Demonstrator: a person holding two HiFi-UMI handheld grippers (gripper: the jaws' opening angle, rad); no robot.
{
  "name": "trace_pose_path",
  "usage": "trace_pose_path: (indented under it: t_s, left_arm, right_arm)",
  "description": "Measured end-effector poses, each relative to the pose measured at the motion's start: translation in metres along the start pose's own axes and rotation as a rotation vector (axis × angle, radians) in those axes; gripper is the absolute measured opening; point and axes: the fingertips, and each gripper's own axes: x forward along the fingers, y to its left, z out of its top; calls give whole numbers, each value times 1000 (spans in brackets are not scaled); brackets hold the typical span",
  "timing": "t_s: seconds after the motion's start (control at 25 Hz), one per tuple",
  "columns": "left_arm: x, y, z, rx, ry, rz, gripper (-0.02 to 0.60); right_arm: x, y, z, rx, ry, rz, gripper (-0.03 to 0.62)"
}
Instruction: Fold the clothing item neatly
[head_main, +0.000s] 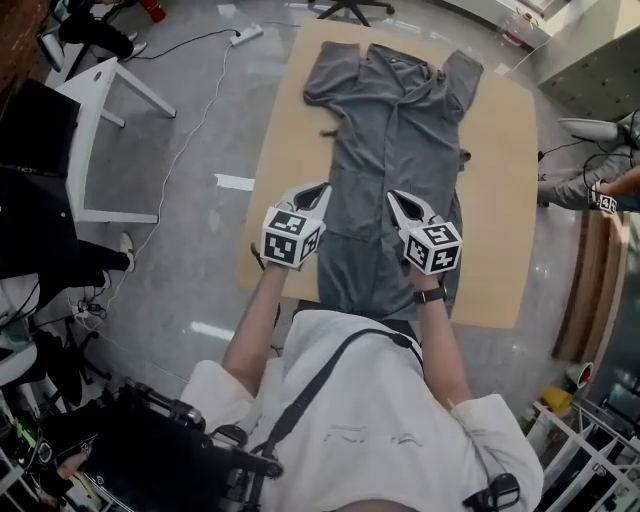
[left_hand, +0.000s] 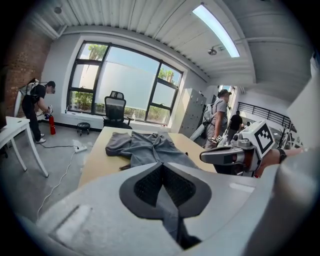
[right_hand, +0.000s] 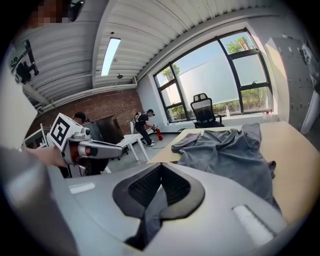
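Note:
A grey garment lies lengthwise on the wooden table, collar and short sleeves at the far end. My left gripper is shut on the garment's near part at its left edge. A fold of grey cloth is pinched between the jaws. My right gripper is shut on the near part towards its right edge, with cloth caught between its jaws. Both grippers are side by side, a little above the table. Each shows in the other's view: the right gripper and the left gripper.
A white side table stands on the floor to the left, with a power strip and its cable beside it. An office chair is beyond the table's far end. People stand by the window and at the right.

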Motion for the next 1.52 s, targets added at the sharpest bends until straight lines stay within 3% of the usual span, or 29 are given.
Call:
trace_pose_path:
  t_s: [0.2,0.4,0.84,1.08,1.24,1.52]
  left_arm:
    - [38,31,25,5,1,1,0]
    - [85,74,49,2,2,57,0]
    - [214,192,103,103,121,130,32]
    - [289,268,126,152,194,209,32]
    - [337,309,129,135,222,233,119]
    - [404,365,118,71,292,260,156]
  right_arm:
    - [27,-19,25,-11,-6,-9,0]
    - [58,-51,42,-26,11,17,0]
    - [133,-128,79,23,-51,-20,0]
    - [164,-154,90,36,-77,3,0]
    - [162,-161,83,27,-60,14,0]
    - [151,-164,58,61,-28,19,0]
